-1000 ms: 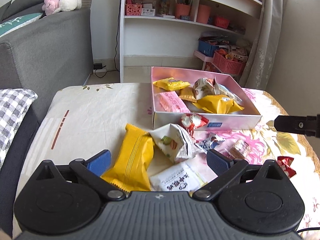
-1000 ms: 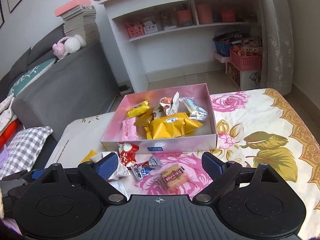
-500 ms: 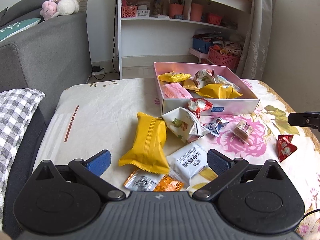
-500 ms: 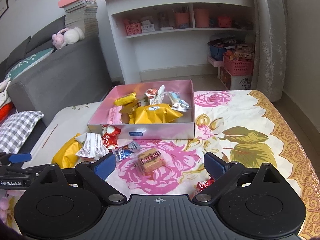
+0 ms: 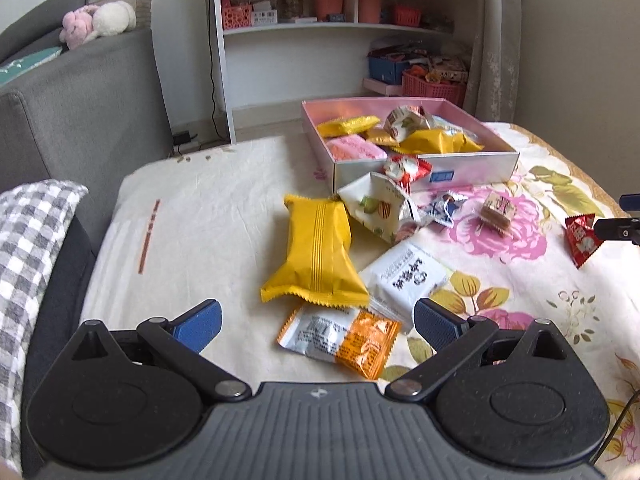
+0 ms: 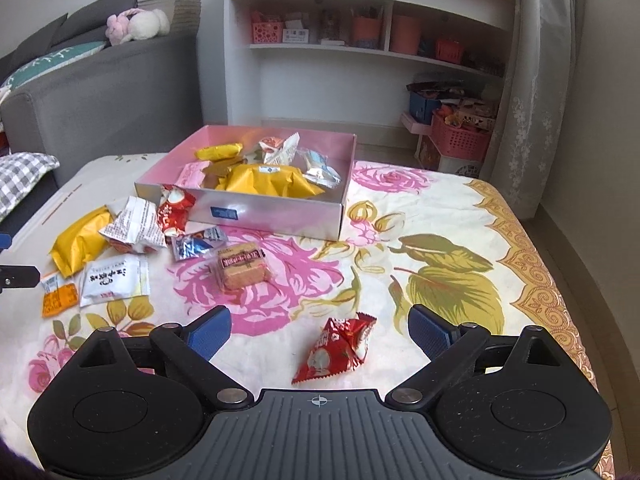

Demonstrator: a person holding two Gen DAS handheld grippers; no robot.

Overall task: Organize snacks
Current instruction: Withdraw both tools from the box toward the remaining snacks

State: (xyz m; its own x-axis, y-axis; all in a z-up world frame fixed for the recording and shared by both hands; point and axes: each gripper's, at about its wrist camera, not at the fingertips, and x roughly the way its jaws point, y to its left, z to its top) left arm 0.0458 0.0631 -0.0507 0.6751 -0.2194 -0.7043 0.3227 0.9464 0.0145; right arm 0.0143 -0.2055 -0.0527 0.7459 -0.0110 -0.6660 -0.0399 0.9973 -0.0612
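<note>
A pink box (image 5: 424,168) (image 6: 280,210) at the back of the table holds several snack packs. Loose snacks lie in front of it: a long yellow pack (image 5: 314,254) (image 6: 80,240), a white pack with black writing (image 5: 408,278) (image 6: 114,280), an orange and white sachet (image 5: 340,338), a brown biscuit (image 6: 242,266) and a red triangular pack (image 6: 338,350) (image 5: 582,238). My left gripper (image 5: 318,322) is open just above the orange sachet. Over the red triangular pack, my right gripper (image 6: 320,330) stands open too. Neither holds anything.
A floral cloth (image 6: 440,272) covers the table. On the left are a grey sofa (image 5: 80,104) and a checked cushion (image 5: 28,240). Beyond the table stand a white shelf unit (image 6: 360,60), a curtain (image 6: 536,80) and baskets on the floor. The table edge runs close on the right.
Both grippers have drawn back from the box, so more loose snacks show. The orange sachet and the red triangular pack now lie between the open fingers.
</note>
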